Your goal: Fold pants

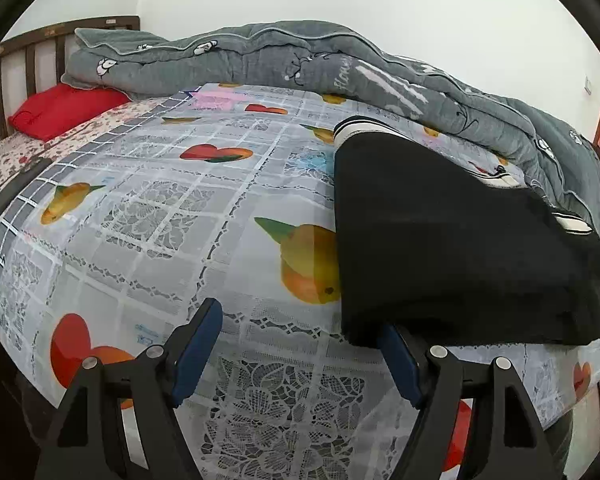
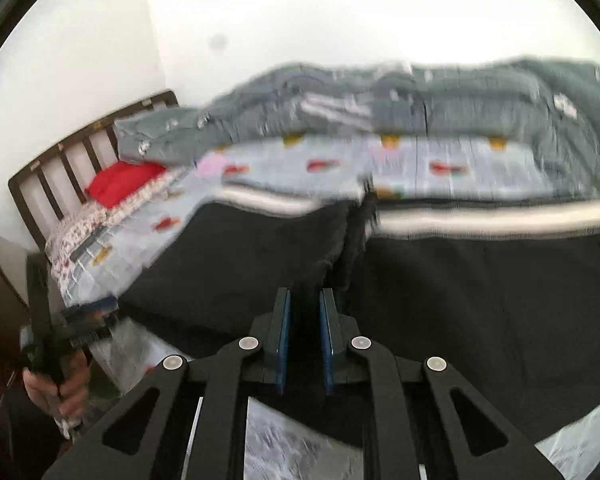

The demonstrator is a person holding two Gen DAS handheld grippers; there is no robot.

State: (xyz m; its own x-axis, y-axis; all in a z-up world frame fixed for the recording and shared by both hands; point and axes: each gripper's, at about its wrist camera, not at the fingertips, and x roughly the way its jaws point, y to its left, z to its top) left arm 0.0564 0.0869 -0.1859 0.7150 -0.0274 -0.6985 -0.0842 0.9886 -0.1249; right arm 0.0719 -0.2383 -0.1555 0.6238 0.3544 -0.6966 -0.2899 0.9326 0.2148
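Left gripper (image 1: pixel 300 344) spread wide, empty; right gripper (image 2: pixel 305 336) nearly closed, pinching black pants (image 2: pixel 480 320).
Pants (image 1: pixel 452 248) folded on patterned sheet (image 1: pixel 160 220), beside left gripper's right finger, near grey quilt (image 1: pixel 300 56); right view blurred.

Black left gripper (image 1: pixel 300 344) with blue pads (image 1: pixel 198 354) and silver screws (image 1: pixel 438 351).

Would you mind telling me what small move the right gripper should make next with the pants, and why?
Probably carry the pinched fold on across and lay it flat. The right gripper has its jaws nearly closed on a ridge of the black pants, which are bunched there, while the left gripper stands open at the pants' near edge on the fruit-print sheet, holding nothing.
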